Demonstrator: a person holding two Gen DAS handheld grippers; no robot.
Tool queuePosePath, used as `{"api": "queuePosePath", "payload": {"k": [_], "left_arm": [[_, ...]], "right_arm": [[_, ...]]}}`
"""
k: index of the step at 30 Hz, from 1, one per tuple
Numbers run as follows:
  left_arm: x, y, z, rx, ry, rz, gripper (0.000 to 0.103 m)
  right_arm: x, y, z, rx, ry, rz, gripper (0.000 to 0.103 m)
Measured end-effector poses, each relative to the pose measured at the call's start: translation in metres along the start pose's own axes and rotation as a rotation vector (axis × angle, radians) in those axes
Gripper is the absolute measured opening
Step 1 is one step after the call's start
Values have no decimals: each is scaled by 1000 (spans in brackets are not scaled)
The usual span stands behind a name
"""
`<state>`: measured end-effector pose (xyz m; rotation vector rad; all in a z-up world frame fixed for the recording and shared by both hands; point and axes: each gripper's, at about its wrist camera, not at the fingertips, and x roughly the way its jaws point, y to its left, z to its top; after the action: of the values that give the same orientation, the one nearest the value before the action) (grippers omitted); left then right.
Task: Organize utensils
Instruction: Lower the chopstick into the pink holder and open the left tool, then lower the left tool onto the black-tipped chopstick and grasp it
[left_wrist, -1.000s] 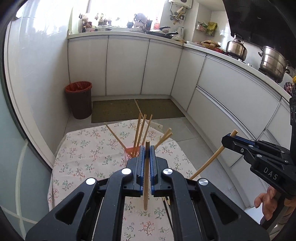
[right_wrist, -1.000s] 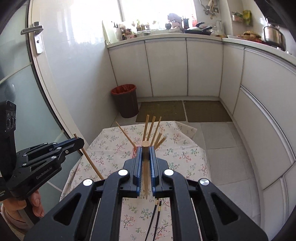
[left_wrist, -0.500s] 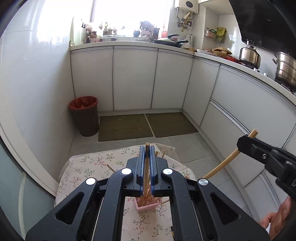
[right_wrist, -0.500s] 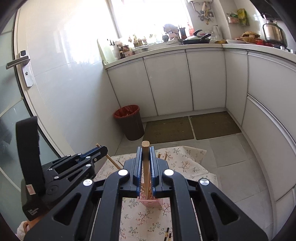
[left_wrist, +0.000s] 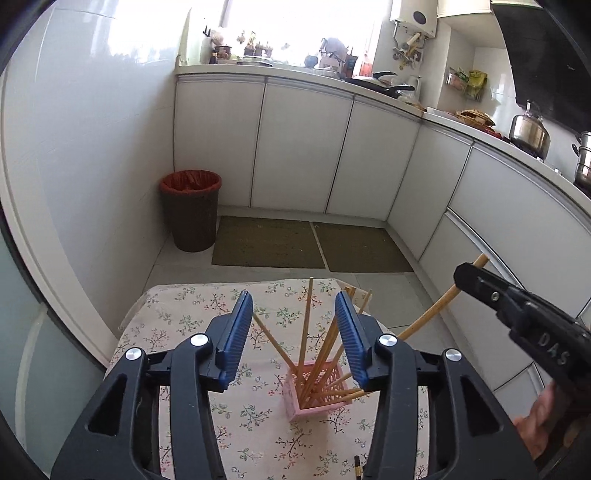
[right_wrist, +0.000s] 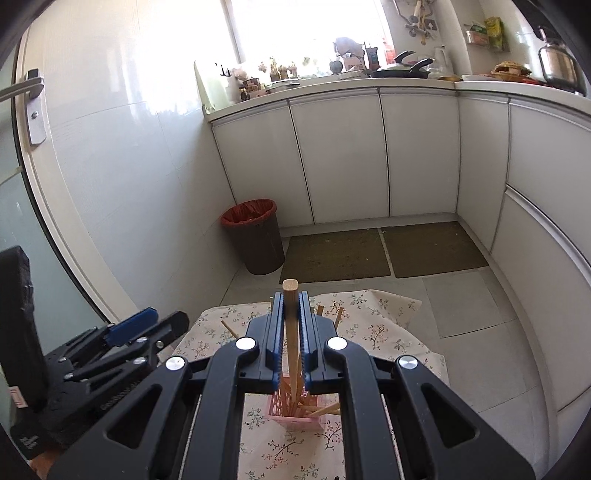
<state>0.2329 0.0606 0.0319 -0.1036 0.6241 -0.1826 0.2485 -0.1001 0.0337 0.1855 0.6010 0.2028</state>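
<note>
Pink holder (left_wrist: 317, 391) sits on the counter (left_wrist: 177, 325), full of sticks. Left tool (left_wrist: 295, 332) hangs spread above it; right tool (right_wrist: 290, 332) pinches a chopstick (right_wrist: 290, 321), which next needs lowering toward 6 o'clock into the holder.

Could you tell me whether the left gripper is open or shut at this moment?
Open. The left gripper has its blue fingers spread wide with nothing between them, and the pink holder with its chopsticks shows through the gap.

Small table w/ floral cloth (left_wrist: 177, 317) (white, sprigged), pink holder (left_wrist: 295, 400) upright mid-table.
</note>
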Motion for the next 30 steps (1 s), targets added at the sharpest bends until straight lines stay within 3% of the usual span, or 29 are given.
{"api": "queuePosePath", "payload": {"k": [6, 8, 13, 19, 21, 24, 26, 27, 30], "left_arm": [[1, 18, -13, -21, -2, 67, 48], [-3, 20, -15, -11, -20, 104, 48], [-26, 22, -16, 8, -77, 162, 56], [-56, 20, -19, 11, -104, 157, 59], [-65, 16, -22, 14, -113, 157, 66], [-81, 9, -27, 14, -127, 144, 79], [-87, 4, -31, 18, -127, 134, 88], [-90, -1, -35, 22, -123, 131, 96], [-91, -13, -50, 35, -80, 112, 96]], "right_arm": [[46, 10, -41, -17, 67, 24, 12], [53, 13, -51, -23, 99, 21, 24], [28, 25, -43, -66, 47, -4, 32], [-17, 29, -34, -74, -13, -46, 41], [-32, 30, -36, -76, -29, -69, 45], [-54, 28, -41, -69, -56, -91, 63], [-73, 23, -48, -50, -80, -115, 83], [-80, 20, -50, -38, -88, -123, 88], [-101, 3, -65, 14, -95, -142, 96]]}}
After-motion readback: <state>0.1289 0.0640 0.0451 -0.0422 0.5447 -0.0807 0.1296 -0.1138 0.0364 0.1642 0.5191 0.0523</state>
